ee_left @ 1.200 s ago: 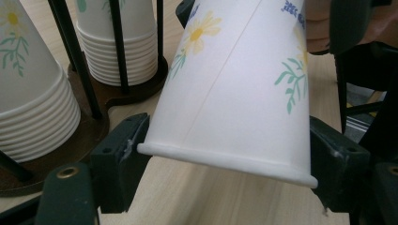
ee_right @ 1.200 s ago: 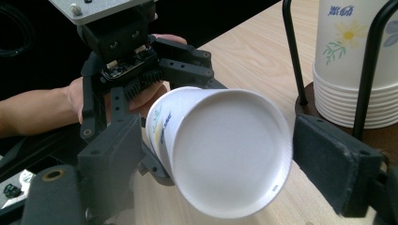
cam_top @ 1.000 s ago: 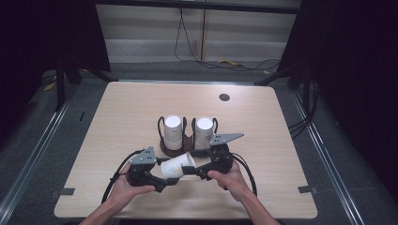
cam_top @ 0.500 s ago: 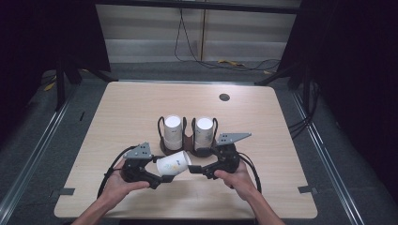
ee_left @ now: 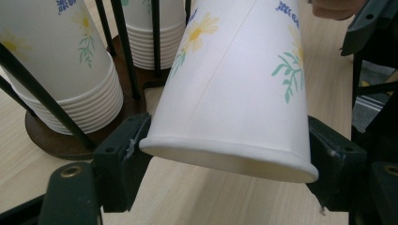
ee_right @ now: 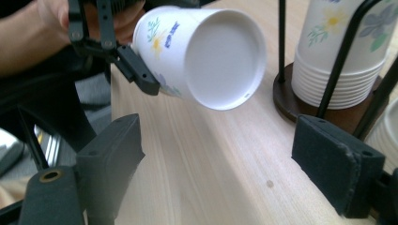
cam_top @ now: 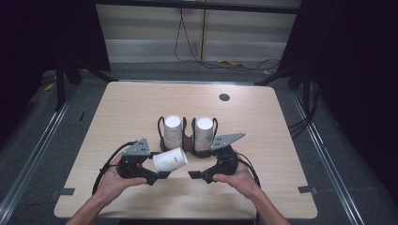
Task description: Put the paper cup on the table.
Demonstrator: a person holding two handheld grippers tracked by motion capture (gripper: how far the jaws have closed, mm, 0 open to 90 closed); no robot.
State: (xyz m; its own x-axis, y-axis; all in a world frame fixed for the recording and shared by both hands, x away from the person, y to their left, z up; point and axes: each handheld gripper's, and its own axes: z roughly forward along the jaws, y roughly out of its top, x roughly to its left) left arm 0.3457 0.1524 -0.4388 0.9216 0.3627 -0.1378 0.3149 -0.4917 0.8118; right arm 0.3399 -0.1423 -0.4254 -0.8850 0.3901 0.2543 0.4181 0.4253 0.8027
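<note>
While the left gripper (cam_top: 157, 176) clamps a single paper cup (cam_top: 170, 160) near its rim, the cup lies tilted on its side just above the table (cam_top: 291, 140), at about 7 o'clock from the cup holder (cam_top: 187, 140), base pointing toward the right gripper (cam_top: 197, 176). That gripper's jaws stand spread with nothing between them, facing the cup's closed bottom from 3 o'clock. Behind, two stacks of cups (cam_top: 172, 129) stand upside down inside the holder's black wire loops, on a dark round base. One risk, as I judge it, is crushing: the wall is thin, and in the left gripper view the pads (ee_left: 123, 154) press the rim from both sides, so a harder squeeze could buckle it. Another is that the right gripper, closing on the tapered, smooth base, slides off or knocks the cup loose; swinging wide could also catch a wire loop and tip the stacks. Each cup carries yellow daisy prints with green leaves and a small line of blue characters, too blurred to read.
</note>
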